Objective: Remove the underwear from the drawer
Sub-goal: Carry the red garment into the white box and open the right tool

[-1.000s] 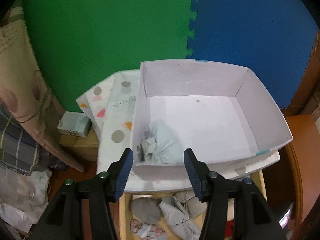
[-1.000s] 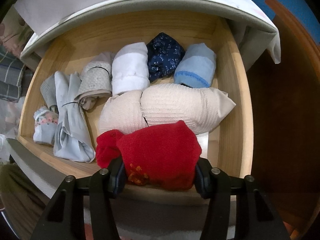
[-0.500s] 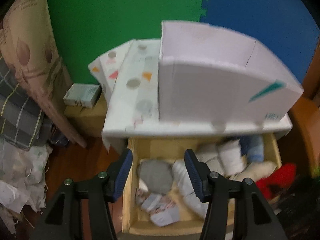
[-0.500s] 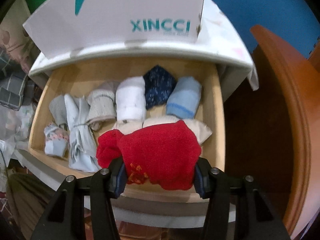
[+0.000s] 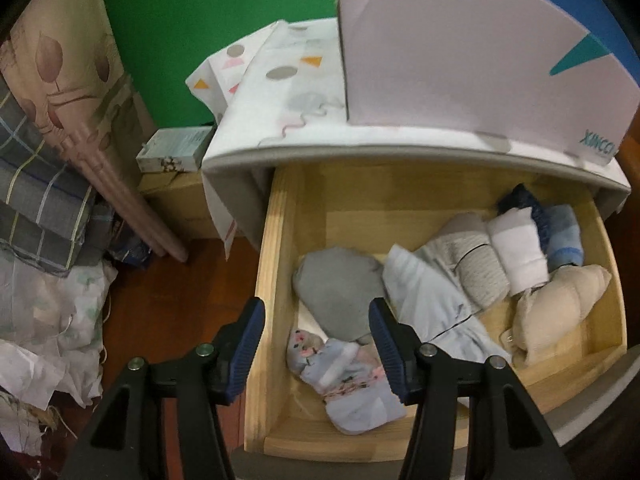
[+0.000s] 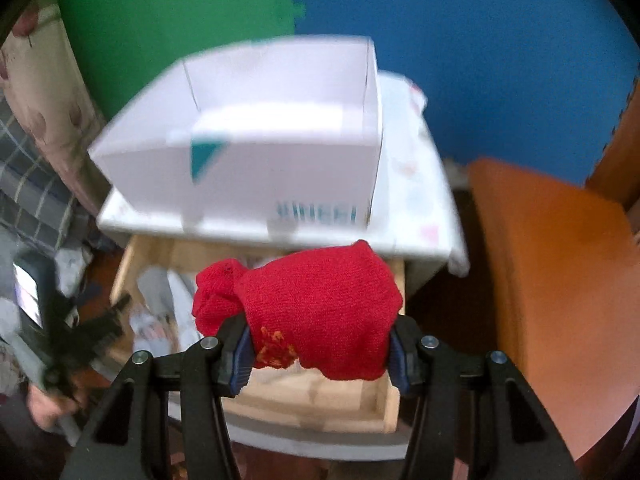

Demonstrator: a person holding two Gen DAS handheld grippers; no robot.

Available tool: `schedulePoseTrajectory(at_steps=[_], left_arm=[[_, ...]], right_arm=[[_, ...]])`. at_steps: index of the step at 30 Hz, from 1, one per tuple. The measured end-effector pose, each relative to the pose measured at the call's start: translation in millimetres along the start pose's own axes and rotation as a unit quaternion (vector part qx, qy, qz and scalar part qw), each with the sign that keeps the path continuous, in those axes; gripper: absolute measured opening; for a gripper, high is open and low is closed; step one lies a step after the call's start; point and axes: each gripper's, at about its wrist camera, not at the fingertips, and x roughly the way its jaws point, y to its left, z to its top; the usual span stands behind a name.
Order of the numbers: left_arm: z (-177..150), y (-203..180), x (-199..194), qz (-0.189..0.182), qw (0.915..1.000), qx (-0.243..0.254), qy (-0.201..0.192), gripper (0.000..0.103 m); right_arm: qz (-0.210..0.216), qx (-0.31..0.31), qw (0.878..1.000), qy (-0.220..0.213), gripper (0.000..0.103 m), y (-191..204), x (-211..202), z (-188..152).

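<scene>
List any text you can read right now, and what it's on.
"XINCCI": teal print at the lower corner of the white box, read in the left wrist view.
Same print in the right wrist view: blurred, unreadable.
Small line under the brand: too small to read.
Small carton beside the cabinet: print too small to read.

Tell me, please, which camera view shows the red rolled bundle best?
The right wrist view: the red bundle fills the centre, clamped in the right gripper above the open drawer. The left wrist view shows none of it, only the rolls left inside.
</scene>
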Motion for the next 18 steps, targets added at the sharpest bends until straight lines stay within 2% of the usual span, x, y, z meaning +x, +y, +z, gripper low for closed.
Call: schedulePoseTrajectory(at_steps=[5,8,13,18], left_arm=[[-1,2,9,0.017,0.9998,-0.011,0.000,0.055],[-3,-1,11,0.023,0.9997,-0.010,-0.004,0.055],[-4,3,8,0.024,0.9993,-0.021,-0.019,0.055],[-4,8,9,0.027,0.9990,-0.031,-0.018,0.055]], right_arm=[[-0.007,-0.002,0.999,-0.048,0.050,0,-30,46],[-0.015,-0.002,0.998,-0.061,0.050,0,-35,70],[-0.028,-0.006,0.998,-0.053,0.050,6,-18,99],[-0.035,-0.015,0.999,-0.031,0.050,15,11,113]])
